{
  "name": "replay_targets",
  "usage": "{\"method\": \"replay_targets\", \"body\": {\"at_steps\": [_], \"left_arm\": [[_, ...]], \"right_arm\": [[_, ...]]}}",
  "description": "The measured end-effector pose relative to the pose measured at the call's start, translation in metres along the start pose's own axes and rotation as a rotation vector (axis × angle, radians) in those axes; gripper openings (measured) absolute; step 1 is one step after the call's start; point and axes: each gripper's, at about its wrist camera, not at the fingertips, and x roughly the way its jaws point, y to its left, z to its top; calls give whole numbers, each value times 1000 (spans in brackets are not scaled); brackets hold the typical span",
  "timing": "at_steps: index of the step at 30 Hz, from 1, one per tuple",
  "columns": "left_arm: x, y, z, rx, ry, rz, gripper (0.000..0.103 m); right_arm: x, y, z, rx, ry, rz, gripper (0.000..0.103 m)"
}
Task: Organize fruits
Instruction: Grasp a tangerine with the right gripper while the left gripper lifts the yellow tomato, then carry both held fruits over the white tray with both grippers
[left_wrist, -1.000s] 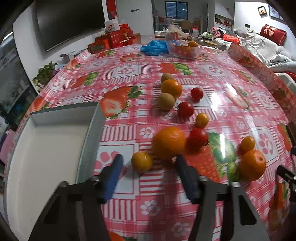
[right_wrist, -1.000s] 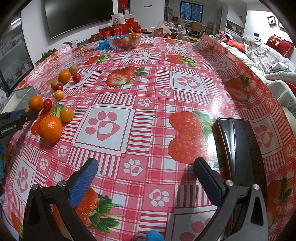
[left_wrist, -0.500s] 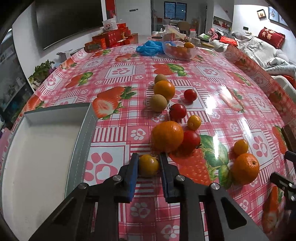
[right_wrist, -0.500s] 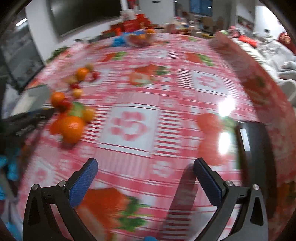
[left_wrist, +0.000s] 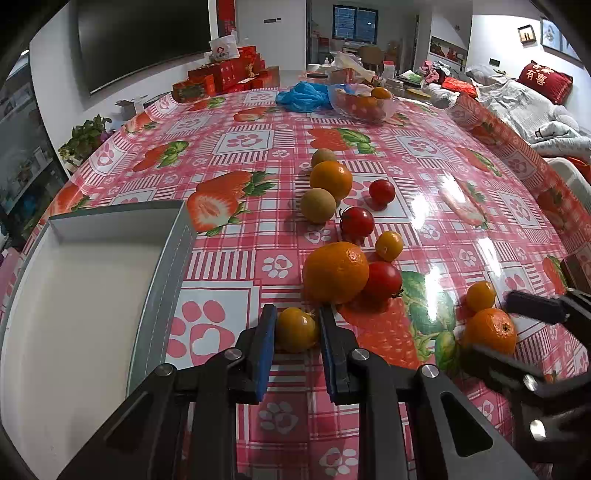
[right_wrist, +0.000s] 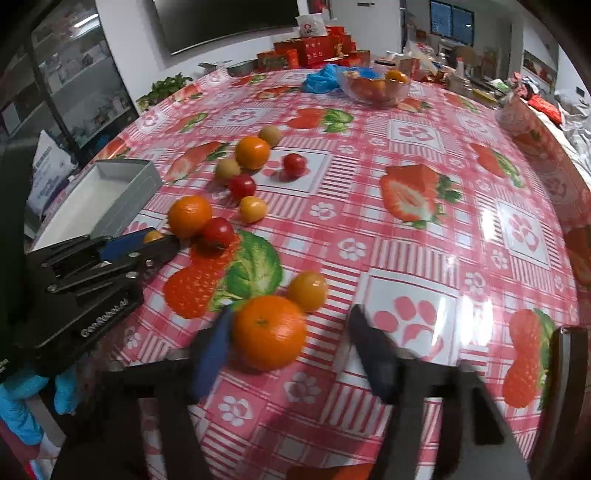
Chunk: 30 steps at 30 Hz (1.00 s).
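Bottom centre of the left wrist view: left gripper (left_wrist: 297, 328) is clamped on a small yellow tomato (left_wrist: 295, 329), both pads pressing it, fruit low on the cloth. Low centre of the right wrist view: right gripper (right_wrist: 291, 339) has its jaws closing around an orange (right_wrist: 269, 331); the left pad looks at the skin, the right pad is apart from it, so we call no grip yet. A second yellow tomato (right_wrist: 307, 291) sits just behind that orange.

We judge the step as double pick-up, first fruits. The box (left_wrist: 162, 280) at left of the left view looks empty. Next we would lift the tomato clear of the big orange (left_wrist: 335, 272) just behind it, carry it left over the box wall and release. Right jaws need to finish closing first.

Mid-frame: red tomatoes (left_wrist: 357, 221), another orange (left_wrist: 330, 180), two brown fruits (left_wrist: 318, 205). Top: a glass bowl (left_wrist: 364, 103).
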Motion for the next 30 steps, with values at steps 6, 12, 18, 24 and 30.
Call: {"method": "replay_targets", "body": {"at_steps": [6, 12, 18, 24, 30], "left_arm": [[-8, 5, -7, -52, 12, -22, 24], [-32, 19, -20, -138, 9, -78, 24], [-71, 37, -21, -169, -51, -84, 24], [-100, 72, -20, -197, -106, -33, 24], [-107, 116, -32, -237, -103, 56, 24]], "right_arm": [[-11, -14, -9, 57, 6, 69, 43], [-27, -17, -11, 77, 3, 84, 43], [-38, 2, 2, 55, -10, 120, 43], [-40, 40, 20, 11, -20, 169, 43], [-31, 90, 41, -56, -12, 220, 43]]}}
